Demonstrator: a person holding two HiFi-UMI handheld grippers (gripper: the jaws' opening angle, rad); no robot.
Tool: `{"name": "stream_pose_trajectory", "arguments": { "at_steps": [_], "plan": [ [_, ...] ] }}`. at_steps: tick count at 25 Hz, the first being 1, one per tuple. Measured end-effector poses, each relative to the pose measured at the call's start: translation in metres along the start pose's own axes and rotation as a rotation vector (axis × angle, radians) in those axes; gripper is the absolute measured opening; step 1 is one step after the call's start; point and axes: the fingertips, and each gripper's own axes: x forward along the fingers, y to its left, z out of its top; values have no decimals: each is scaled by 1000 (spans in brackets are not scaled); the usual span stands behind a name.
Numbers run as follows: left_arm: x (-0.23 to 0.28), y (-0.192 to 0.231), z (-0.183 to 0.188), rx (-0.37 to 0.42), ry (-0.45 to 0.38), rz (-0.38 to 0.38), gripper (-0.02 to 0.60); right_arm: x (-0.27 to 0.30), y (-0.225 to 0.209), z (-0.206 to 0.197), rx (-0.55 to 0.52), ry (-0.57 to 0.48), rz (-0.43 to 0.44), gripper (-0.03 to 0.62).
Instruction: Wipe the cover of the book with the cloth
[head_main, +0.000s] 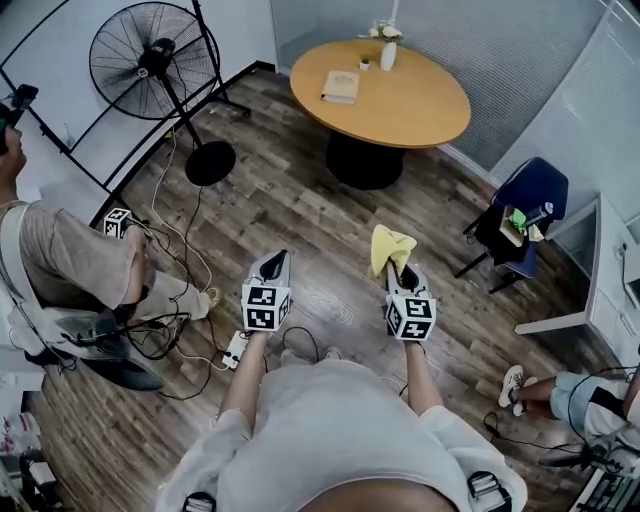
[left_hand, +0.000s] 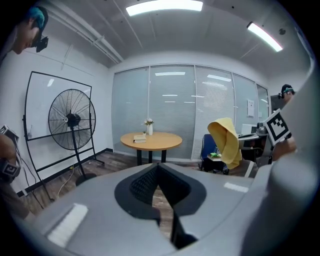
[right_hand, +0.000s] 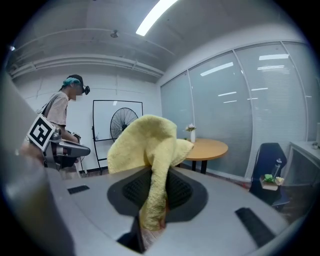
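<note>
A tan book (head_main: 340, 87) lies on the round wooden table (head_main: 410, 105) across the room, well ahead of both grippers; from the left gripper view the book (left_hand: 140, 138) is small on the distant table (left_hand: 160, 141). My right gripper (head_main: 400, 270) is shut on a yellow cloth (head_main: 390, 247), which drapes up and over its jaws. In the right gripper view the cloth (right_hand: 145, 142) fills the space between the jaws of the right gripper (right_hand: 159, 172) and hides part of the table (right_hand: 210, 147). My left gripper (head_main: 276, 266) is shut and holds nothing, also in the left gripper view (left_hand: 158, 167).
A white vase with flowers (head_main: 388, 48) stands on the table's far side. A standing fan (head_main: 155, 60) and floor cables (head_main: 180, 330) are at left beside a seated person (head_main: 70, 270). A blue chair (head_main: 528, 200) and white desk (head_main: 600, 290) are at right.
</note>
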Motion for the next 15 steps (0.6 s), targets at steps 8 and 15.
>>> {"name": "stream_pose_trajectory", "arguments": {
  "at_steps": [8,15],
  "plan": [
    [12,-22,-2,4,25,17,9,3,-23,-8,2,12,23,78],
    [32,-12,5,3,23,24,9,24,-32,-5,-2,11,31,78]
  ]
}}
